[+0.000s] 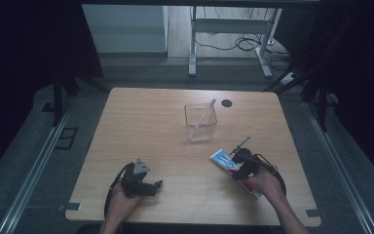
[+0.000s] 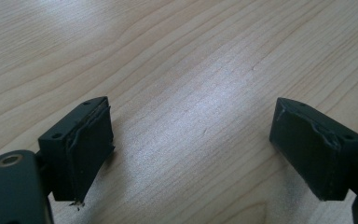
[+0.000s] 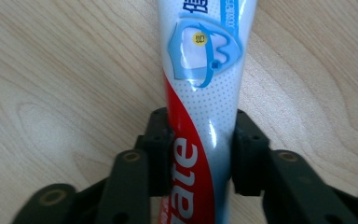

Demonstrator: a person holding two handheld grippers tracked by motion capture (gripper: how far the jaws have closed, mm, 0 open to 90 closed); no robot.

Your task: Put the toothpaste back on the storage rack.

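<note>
**A:** At the near right of the wooden table (image 1: 151,117), the right gripper (image 1: 240,163) is clamped on a toothpaste tube (image 1: 225,161). How firm does the hold look?

**B:** In the right gripper view its two black jaws press against both sides of the toothpaste tube (image 3: 200,116), at the red-and-white part of the label. The tube runs away from the jaws over the wood, its blue-and-white end farthest off.

**A:** And where does the tube sit on the table?

**B:** Near the right front corner, lying slantwise, its blue end pointing far and left toward the clear container (image 1: 200,122). Whether it rests flat on the wood or is lifted a little, I cannot tell.

**A:** What is in that container?

**B:** A toothbrush (image 1: 204,115) with a pale pink handle, leaning to the far right, its head above the rim. The container stands right of the table's middle, well apart from both grippers. Just beyond it is a dark round hole (image 1: 227,103) in the tabletop.

**A:** And the left gripper (image 1: 148,187)?

**B:** At the near left, in the person's hand, low over the wood. In the left gripper view (image 2: 191,154) its jaws stand wide apart, with bare wood grain between them.
</note>
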